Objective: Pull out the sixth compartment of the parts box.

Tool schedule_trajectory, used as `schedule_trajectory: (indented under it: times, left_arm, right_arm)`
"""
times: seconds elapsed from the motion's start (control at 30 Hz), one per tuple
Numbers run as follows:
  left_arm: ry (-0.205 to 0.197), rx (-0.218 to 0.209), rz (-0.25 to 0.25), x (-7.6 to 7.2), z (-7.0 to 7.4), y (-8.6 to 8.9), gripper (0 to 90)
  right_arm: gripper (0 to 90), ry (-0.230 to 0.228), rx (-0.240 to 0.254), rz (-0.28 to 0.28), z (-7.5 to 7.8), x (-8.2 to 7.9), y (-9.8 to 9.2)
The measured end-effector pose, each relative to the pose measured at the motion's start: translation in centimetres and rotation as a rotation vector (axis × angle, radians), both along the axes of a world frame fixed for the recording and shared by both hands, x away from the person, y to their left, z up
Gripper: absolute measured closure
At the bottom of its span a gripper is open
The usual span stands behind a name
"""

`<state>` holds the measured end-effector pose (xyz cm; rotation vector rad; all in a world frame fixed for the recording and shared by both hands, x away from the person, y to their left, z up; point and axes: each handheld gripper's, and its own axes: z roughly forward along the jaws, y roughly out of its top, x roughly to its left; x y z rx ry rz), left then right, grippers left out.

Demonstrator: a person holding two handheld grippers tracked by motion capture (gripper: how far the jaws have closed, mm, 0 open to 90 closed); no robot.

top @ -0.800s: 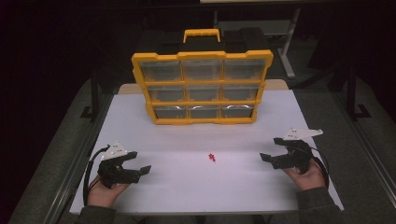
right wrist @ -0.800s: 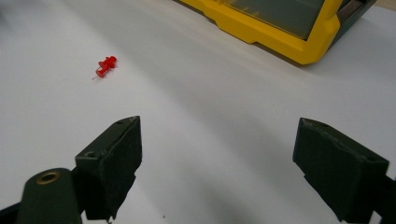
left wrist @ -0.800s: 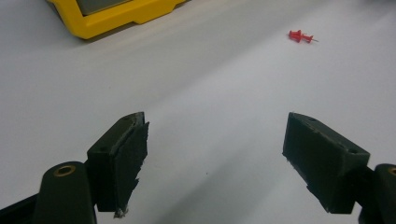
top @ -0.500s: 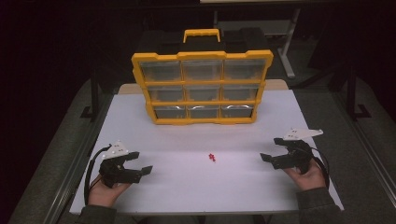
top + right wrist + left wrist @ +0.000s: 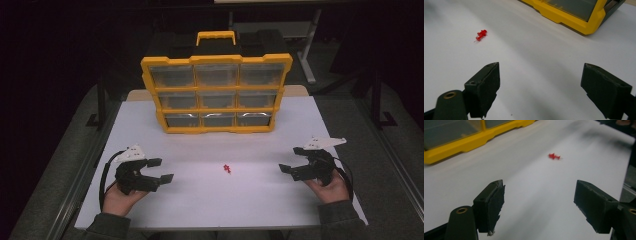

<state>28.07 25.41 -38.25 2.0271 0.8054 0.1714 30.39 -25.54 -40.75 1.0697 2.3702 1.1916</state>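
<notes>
While both my grippers rest wide open and empty, left gripper [image 5: 161, 170] and right gripper [image 5: 292, 160] flank the red pushpin [image 5: 227, 168], well apart from it, on bare white table [image 5: 200, 200] before the yellow organizer [image 5: 216, 92].

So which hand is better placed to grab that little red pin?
Roughly even, perhaps the left gripper: its open jaws point toward the red pushpin, which lies almost straight ahead in its view; for the right gripper it sits off-side.

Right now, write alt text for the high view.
A small red push pin lies mid-table between two hand-held tools, the left tool and right tool, both open and empty. Behind stands a yellow drawer organizer on the white table.
</notes>
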Motion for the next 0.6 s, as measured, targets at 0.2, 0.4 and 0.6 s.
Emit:
schedule_trajectory:
  times: [0.2,0.4,0.6]
  left_arm:
    - [0.006,-0.017,-0.059,1.3,0.9,-2.4,24.1]
    - [0.029,-0.031,-0.086,2.5,1.4,-4.3,24.4]
    - [0.053,-0.06,-0.117,3.6,1.8,-5.9,24.5]
  right_arm:
    - [14.6,0.0,0.009,-0.001,0.0,0.1,-0.3]
    - [14.6,0.009,0.004,0.005,-0.2,0.3,-0.4]
    - [14.7,0.007,0.002,0.011,-0.2,0.3,-0.4]
